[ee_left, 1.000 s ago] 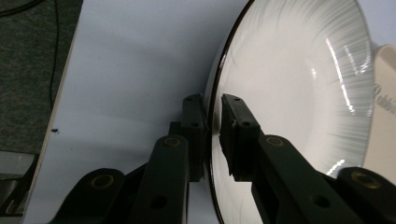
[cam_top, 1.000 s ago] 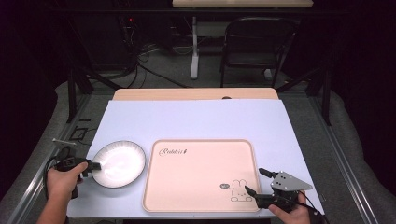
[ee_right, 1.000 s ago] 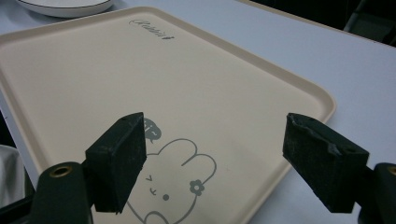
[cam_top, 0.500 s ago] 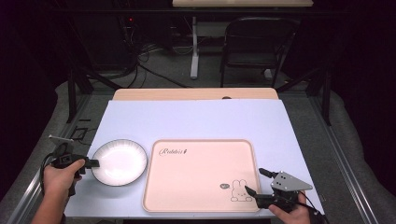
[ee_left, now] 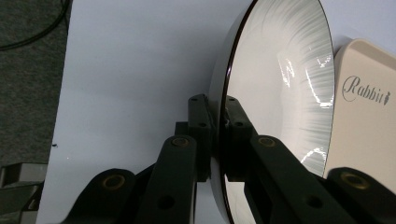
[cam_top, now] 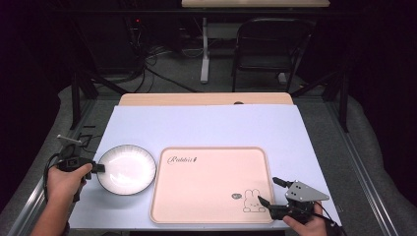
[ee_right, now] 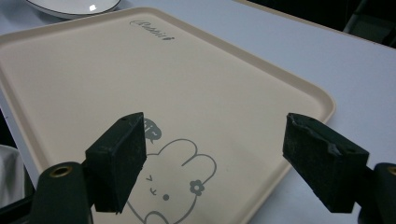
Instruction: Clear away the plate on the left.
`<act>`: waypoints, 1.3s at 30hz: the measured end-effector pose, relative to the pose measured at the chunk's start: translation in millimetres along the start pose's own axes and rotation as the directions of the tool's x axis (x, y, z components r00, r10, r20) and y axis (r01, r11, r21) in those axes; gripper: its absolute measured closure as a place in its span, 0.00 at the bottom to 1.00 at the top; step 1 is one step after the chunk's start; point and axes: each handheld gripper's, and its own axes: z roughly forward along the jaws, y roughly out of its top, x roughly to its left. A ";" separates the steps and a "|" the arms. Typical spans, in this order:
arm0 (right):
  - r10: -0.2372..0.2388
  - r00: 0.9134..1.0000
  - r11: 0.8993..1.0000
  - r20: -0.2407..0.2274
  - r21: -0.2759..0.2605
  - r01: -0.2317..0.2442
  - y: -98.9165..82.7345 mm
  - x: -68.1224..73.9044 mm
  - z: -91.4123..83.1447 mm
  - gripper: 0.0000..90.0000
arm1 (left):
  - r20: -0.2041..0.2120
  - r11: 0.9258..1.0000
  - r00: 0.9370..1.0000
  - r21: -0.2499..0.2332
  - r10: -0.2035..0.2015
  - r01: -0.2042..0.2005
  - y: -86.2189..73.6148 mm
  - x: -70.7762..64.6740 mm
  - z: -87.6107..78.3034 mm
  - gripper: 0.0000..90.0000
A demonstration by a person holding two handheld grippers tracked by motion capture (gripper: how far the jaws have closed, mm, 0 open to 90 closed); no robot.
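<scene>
A white plate (cam_top: pixel 127 169) with a dark rim lies at the left of the table, just beside the cream rabbit tray (cam_top: pixel 211 167). My left gripper (cam_top: pixel 97 168) is shut on the plate's left rim. In the left gripper view the jaws pinch the plate (ee_left: pixel 280 93) at its rim, one finger on each side, with my left gripper (ee_left: pixel 218 105) closed tight and the tray (ee_left: pixel 364 126) just beyond. My right gripper (cam_top: pixel 267 190) stands open over the tray's near right corner by the rabbit drawing. In the right gripper view my right gripper (ee_right: pixel 217 140) holds nothing above the tray (ee_right: pixel 93 79); the plate (ee_right: pixel 70 7) shows far off.
A pale blue mat (cam_top: pixel 206 128) covers the table, with a wooden strip (cam_top: pixel 206 99) along its far edge. A dark chair (cam_top: pixel 268 44) and cables (cam_top: pixel 162 59) lie on the floor beyond. Metal rails run along both table sides.
My left hand and the plate have shifted slightly away from the front edge. The right gripper has stayed where it was, still open.
</scene>
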 end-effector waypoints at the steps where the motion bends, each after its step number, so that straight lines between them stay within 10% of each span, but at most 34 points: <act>1: 0.000 1.000 1.000 0.000 0.001 0.000 0.0 -0.1 0.0 0.23 | -0.005 1.000 1.000 -0.001 0.010 -0.010 0.5 -2.2 -1.0 0.94; 17: 0.000 1.000 1.000 0.000 0.000 0.000 0.0 0.0 -0.1 0.23 | -0.087 0.991 0.988 -0.025 0.129 -0.132 7.9 -38.5 -18.9 0.93; 39: 0.001 1.000 1.000 0.001 0.001 -0.001 0.0 -0.1 0.0 0.23 | -0.088 0.980 0.979 -0.062 0.183 -0.189 15.1 -63.3 -47.4 0.92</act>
